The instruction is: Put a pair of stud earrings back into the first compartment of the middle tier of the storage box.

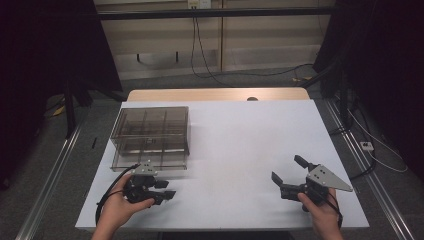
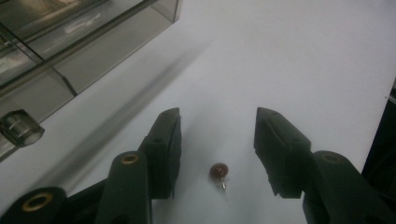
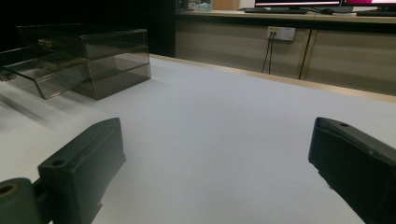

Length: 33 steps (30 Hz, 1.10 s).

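A small brown round piece with a thin metal pin [image 2: 219,171] lies on the white table [image 1: 240,145]. It sits between the jaws of my left gripper [image 2: 215,113], whose pads stand clear of it on both sides, so that gripper is open. From above, my left gripper [image 1: 167,189] rests near the table's front left, just in front of a smoked clear compartment box [image 1: 150,137]. My right gripper [image 1: 287,168] is at the front right, held by a hand. Its jaws [image 3: 217,126] are spread wide with only bare table between them.
The compartment box [image 2: 70,46] has a clear latch [image 2: 18,126] on its near side and also stands at the far left in the right gripper view [image 3: 93,60]. A wooden edge [image 1: 215,94] runs along the table's far end. Cables [image 1: 200,55] hang behind it.
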### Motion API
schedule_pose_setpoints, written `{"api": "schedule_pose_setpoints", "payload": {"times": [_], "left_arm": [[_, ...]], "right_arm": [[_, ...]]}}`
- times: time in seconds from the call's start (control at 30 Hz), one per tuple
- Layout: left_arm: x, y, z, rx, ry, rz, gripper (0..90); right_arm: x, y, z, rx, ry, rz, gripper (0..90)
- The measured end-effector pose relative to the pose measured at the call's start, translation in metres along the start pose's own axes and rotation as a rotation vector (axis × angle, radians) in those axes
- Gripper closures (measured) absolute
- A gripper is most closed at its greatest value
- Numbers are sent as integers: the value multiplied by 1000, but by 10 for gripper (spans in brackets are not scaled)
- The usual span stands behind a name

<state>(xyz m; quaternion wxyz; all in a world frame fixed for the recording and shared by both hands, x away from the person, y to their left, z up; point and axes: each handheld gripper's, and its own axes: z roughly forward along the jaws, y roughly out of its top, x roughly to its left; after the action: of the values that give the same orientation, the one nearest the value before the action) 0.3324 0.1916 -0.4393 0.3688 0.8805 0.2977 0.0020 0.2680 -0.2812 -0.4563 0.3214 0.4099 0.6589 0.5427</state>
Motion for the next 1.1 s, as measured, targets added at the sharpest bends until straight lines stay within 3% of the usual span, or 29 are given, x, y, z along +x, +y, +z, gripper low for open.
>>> {"api": "schedule_pose_setpoints", "payload": {"times": [0.47, 1.1], "left_arm": [[-3, -16, 0, 46, 22, 26, 658], [-2, -19, 4, 49, 48, 39, 804]], "right_arm": [[0, 0, 2, 3, -4, 5, 29], [0, 0, 1, 0, -3, 7, 29]]}}
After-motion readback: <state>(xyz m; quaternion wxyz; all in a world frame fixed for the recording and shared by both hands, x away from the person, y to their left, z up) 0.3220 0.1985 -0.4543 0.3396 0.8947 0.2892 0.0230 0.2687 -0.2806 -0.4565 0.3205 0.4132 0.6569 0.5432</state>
